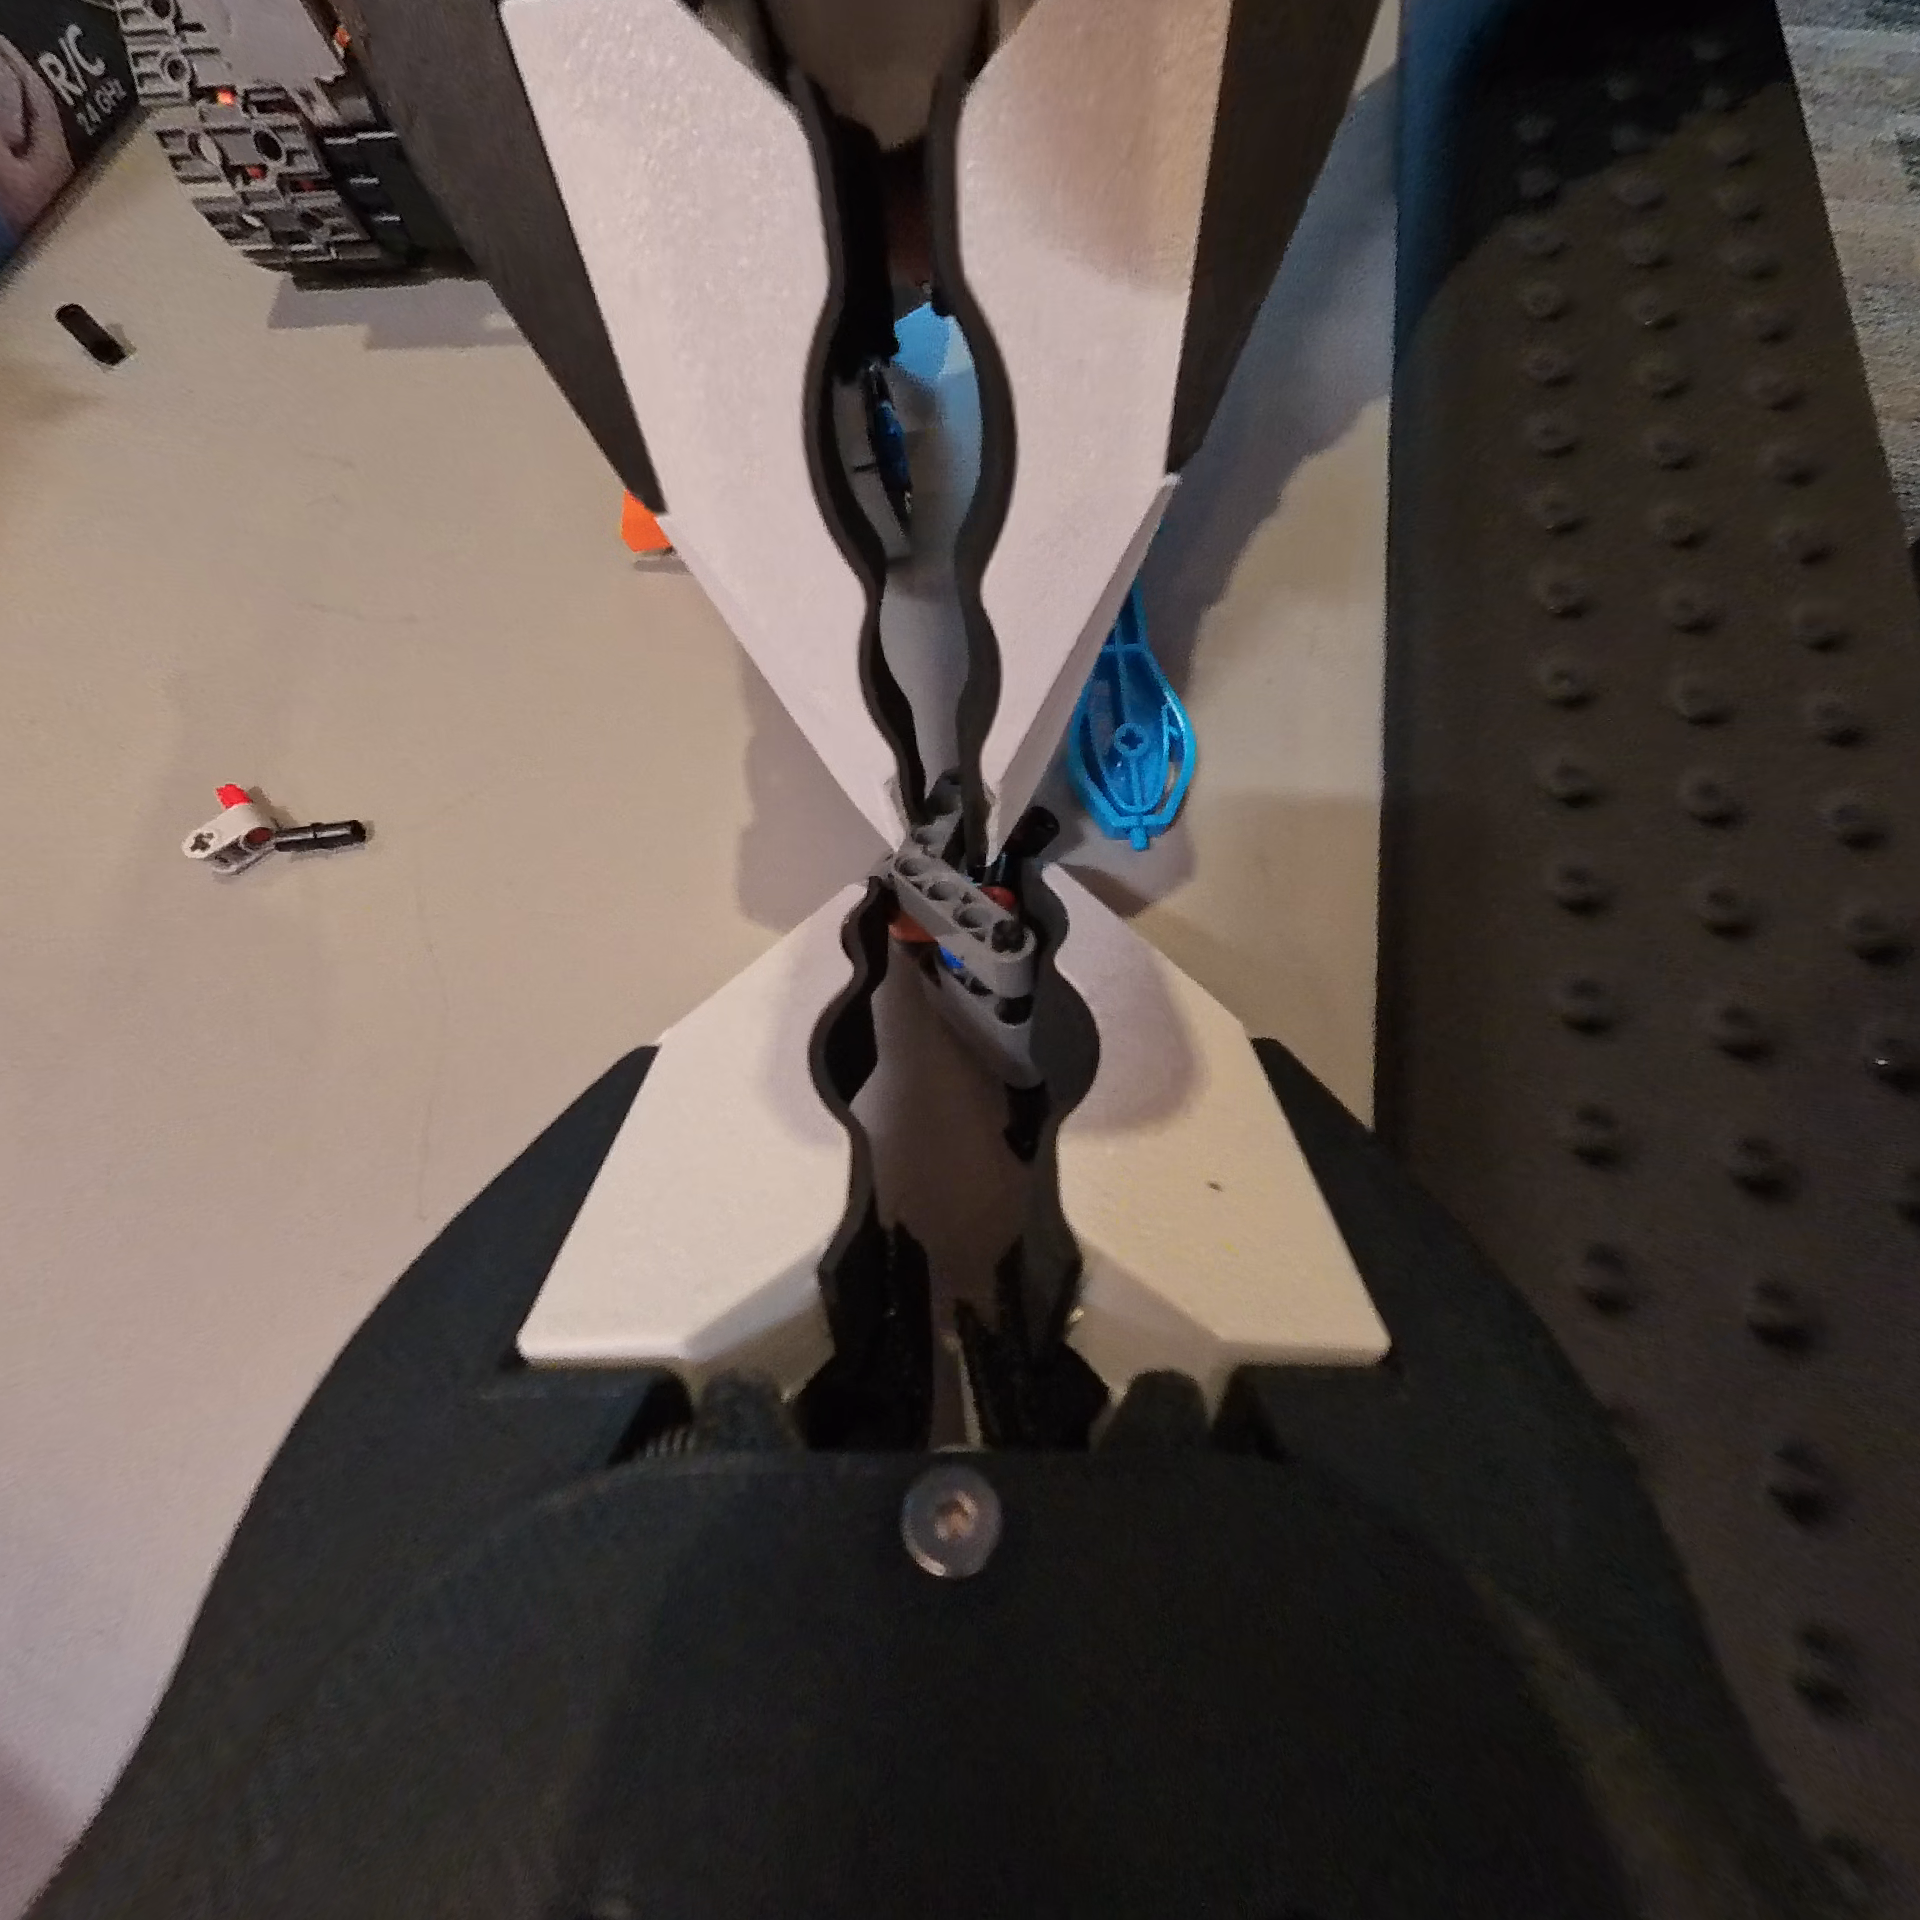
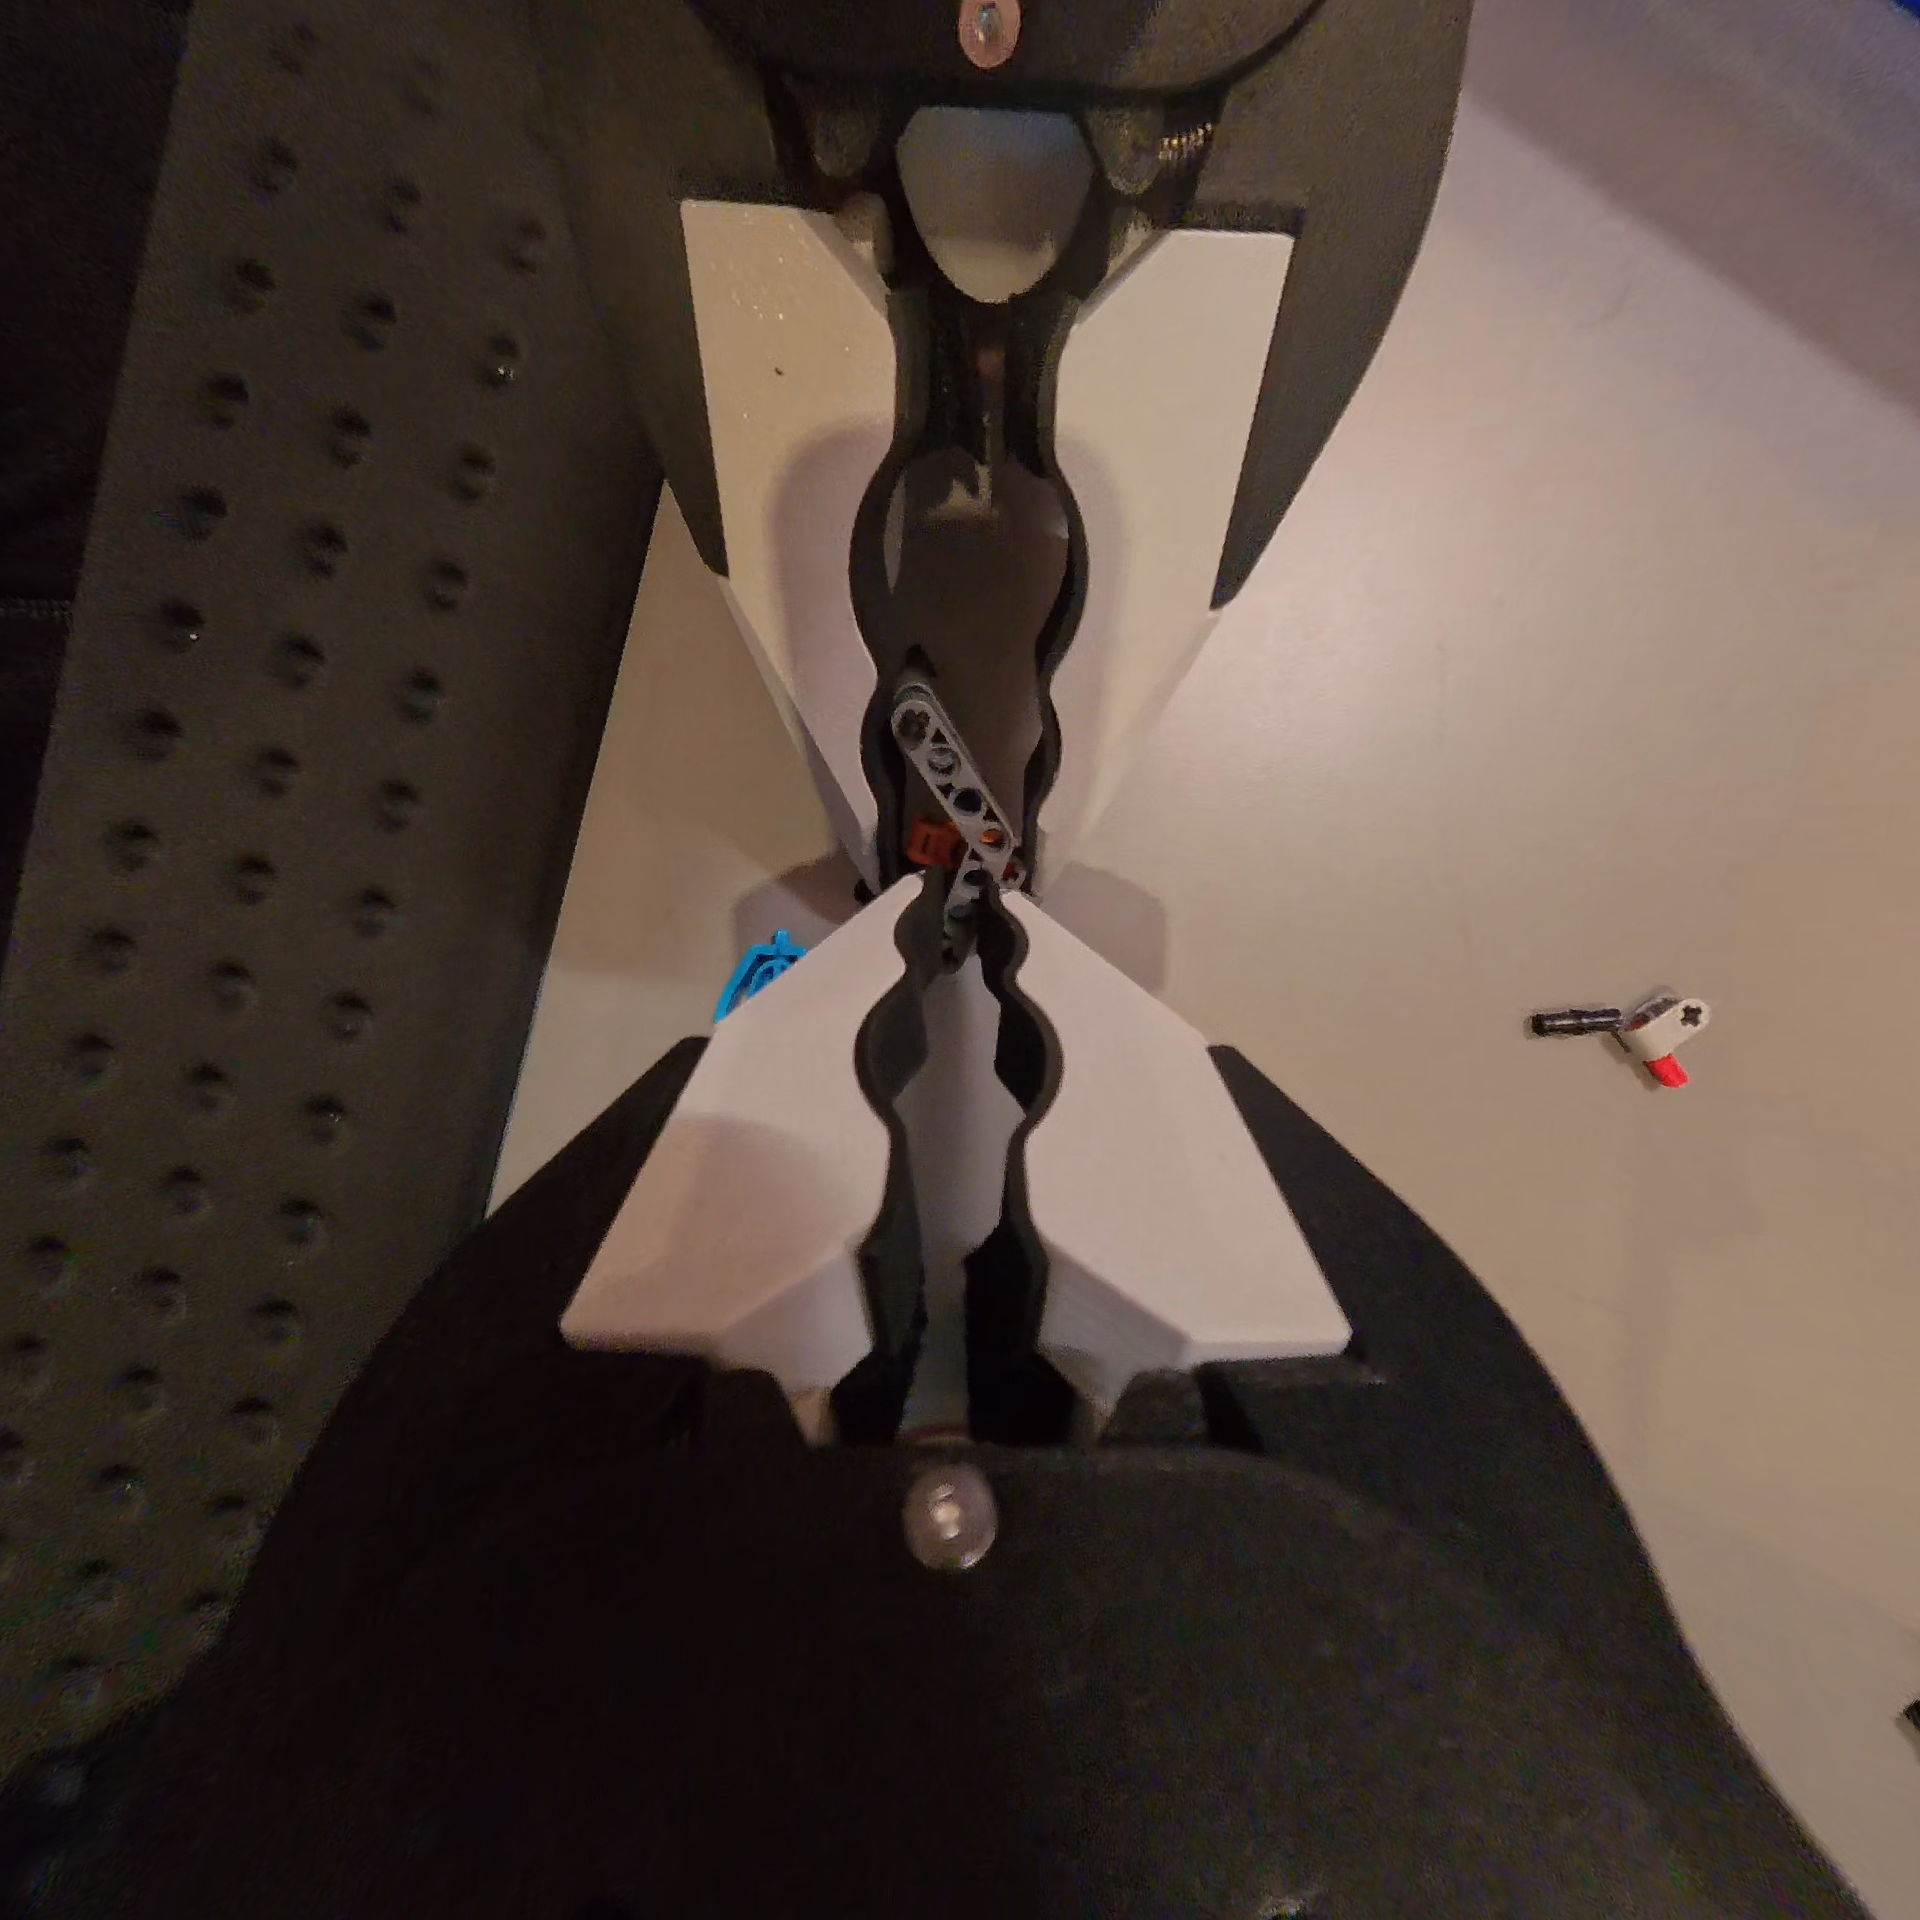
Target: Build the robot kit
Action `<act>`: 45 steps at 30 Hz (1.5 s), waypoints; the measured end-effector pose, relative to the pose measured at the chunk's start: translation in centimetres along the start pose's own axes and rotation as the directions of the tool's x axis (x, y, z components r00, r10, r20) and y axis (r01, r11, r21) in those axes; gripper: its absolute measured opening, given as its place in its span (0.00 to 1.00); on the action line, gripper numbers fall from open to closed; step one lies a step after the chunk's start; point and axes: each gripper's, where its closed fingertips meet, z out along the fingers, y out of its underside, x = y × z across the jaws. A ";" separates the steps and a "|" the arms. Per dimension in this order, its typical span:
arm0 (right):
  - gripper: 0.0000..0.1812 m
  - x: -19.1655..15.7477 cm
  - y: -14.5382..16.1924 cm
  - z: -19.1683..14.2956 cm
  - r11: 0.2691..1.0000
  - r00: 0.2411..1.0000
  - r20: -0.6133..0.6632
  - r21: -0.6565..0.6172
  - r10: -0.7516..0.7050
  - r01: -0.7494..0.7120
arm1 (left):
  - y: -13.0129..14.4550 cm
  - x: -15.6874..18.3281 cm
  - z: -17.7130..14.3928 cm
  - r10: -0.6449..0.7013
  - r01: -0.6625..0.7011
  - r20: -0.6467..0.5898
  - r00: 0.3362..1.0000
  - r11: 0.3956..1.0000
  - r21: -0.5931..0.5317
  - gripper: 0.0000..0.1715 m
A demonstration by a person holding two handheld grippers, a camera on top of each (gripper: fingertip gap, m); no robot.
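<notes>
Tip to tip above the pale tabletop (image 1: 416, 623), the left gripper (image 1: 951, 925) and right gripper (image 2: 951, 914) both pinch a small grey beam assembly (image 1: 961, 914), light, rigid plastic likely to pivot or pop apart unless held across its flat sides.

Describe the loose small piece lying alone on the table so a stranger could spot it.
Start at the pale table, on the open side away from the dimpled black mat. The small connector piece lies there alone: a white elbow with a red stub and a black pin.

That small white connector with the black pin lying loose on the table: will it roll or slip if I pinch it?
The white connector looks light and rigid. Its black pin is round, so it may roll; hard, smooth plastic could slip.
</notes>
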 end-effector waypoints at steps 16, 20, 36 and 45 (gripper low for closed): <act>0.03 -0.7 0.1 0.1 0.999 0.997 0.067 -0.042 -0.025 0.028 | 0.0 0.4 0.0 0.042 -0.042 0.004 0.999 0.999 -0.001 0.14; 0.04 -1.3 0.2 -0.4 0.999 1.000 0.019 0.039 0.002 -0.003 | -0.1 0.6 0.0 0.102 -0.102 0.039 0.994 0.995 0.010 0.14; 0.04 -0.8 -0.1 0.0 0.989 0.991 -0.118 0.141 0.059 -0.042 | 0.0 0.4 -0.3 0.173 -0.174 0.095 0.980 0.985 0.010 0.14; 0.03 -0.6 -0.2 0.1 0.991 0.988 -0.154 0.134 0.028 -0.007 | 0.5 0.0 -0.9 0.139 -0.139 0.100 0.985 0.990 -0.005 0.23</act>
